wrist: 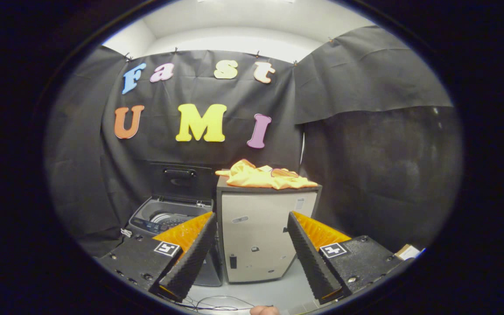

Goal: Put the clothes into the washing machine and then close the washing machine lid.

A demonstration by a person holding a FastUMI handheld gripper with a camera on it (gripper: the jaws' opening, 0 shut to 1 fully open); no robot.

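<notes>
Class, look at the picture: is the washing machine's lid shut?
No: the lid stands raised behind the washer, drum showing; the open gripper holds nothing.

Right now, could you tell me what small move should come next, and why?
Probably move the claw forward and up toward the clothes. They lie on the cabinet, well beyond the open, empty fingers, and the washing machine beside it has its lid up.

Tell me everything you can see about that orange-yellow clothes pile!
The clothes are a crumpled heap of bright orange-yellow fabric, thin and soft-looking, with folds and one darker orange patch. The heap lies on the dark top of a pale cabinet, spilling slightly over its front edge. The washing machine stands beside that cabinet, lid up. The claw is open, and the heap lies well beyond its fingers, untouched.
</notes>
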